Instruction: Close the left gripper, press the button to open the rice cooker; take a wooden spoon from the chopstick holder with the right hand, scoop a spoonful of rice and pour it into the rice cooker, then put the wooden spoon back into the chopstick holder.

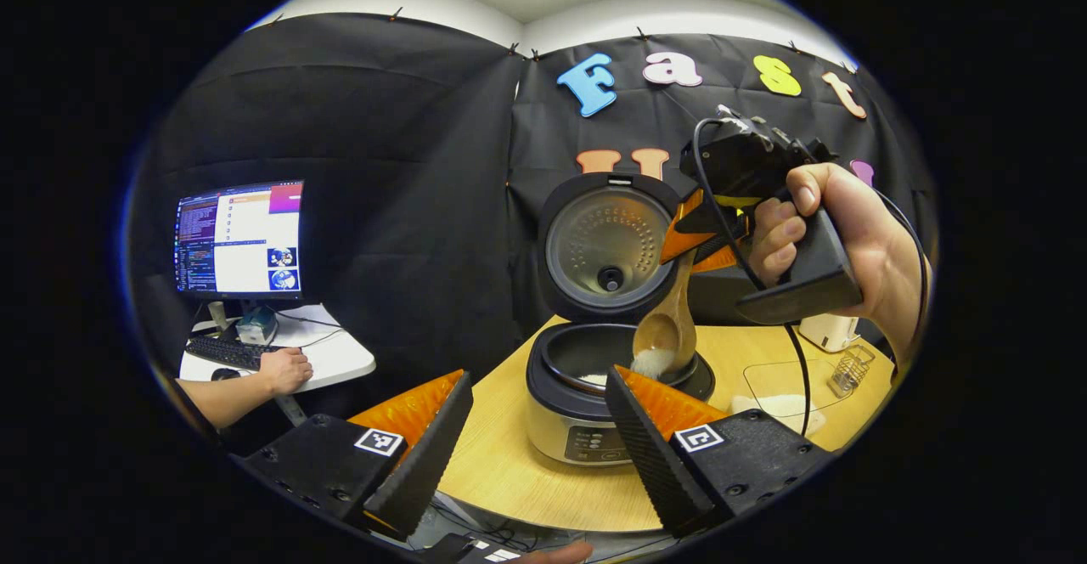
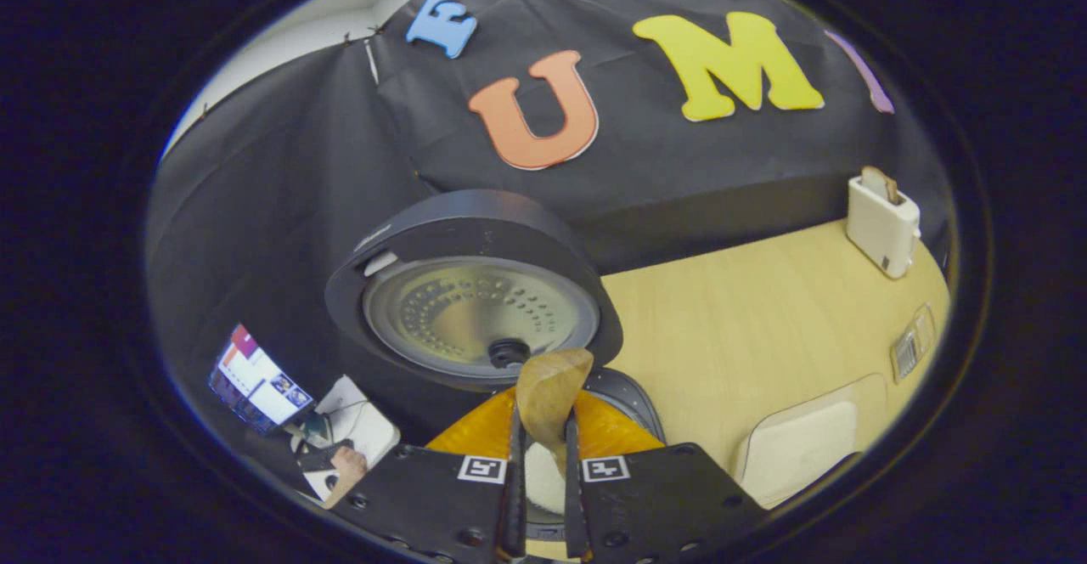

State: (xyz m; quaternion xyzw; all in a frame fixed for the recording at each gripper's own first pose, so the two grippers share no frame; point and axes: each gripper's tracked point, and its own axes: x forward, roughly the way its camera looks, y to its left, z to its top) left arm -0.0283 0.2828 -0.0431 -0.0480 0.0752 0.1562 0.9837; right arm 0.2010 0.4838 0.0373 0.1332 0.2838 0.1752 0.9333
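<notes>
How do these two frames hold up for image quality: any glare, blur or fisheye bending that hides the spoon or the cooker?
Left gripper view: sharp and evenly lit; the monitor is bright but not blown out; the wooden spoon and rice cooker read clearly. Right gripper view: strong fisheye bending tilts the table; soft sheen on the lid's metal plate; the spoon is slightly soft up close.

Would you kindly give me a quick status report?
Left gripper open, idle. Right gripper shut on wooden spoon, tipping rice into open rice cooker. Nothing obstructing.
</notes>
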